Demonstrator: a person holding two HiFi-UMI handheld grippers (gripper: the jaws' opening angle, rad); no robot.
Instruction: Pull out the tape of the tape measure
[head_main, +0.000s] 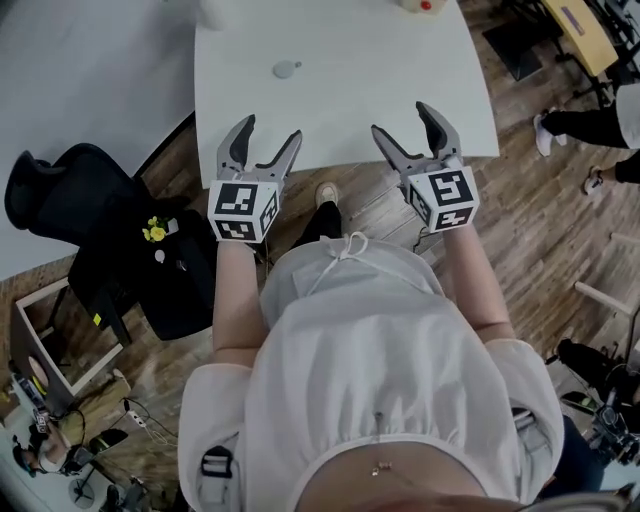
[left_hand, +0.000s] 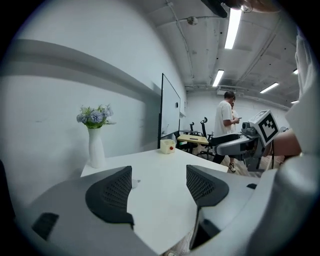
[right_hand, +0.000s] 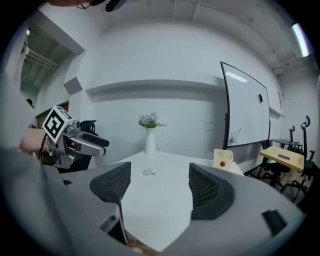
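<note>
Lying on the white table (head_main: 380, 60), a small round grey tape measure (head_main: 286, 69); left tongs (head_main: 272, 128) and right tongs (head_main: 400, 117) spread, empty.

Left tongs (left_hand: 157, 187) gaping, empty, over white table (left_hand: 165, 172); vase (left_hand: 95, 147) at far corner; grey speck (left_hand: 135, 182), possibly tape measure, mid-table.

Item count, white table and surroundings.
Tables: one (head_main: 380, 70). On it: one small round tape measure (head_main: 286, 69), one white vase (right_hand: 150, 141) holding one bunch of flowers (right_hand: 148, 120), and one pale box (right_hand: 223, 157) bearing one red dot (right_hand: 222, 164). Grippers: two, namely the left gripper (head_main: 272, 128) and the right gripper (head_main: 401, 118), two jaws each. Whiteboards: one (right_hand: 247, 107). Black office chairs beside the table: one (head_main: 70, 190).
</note>
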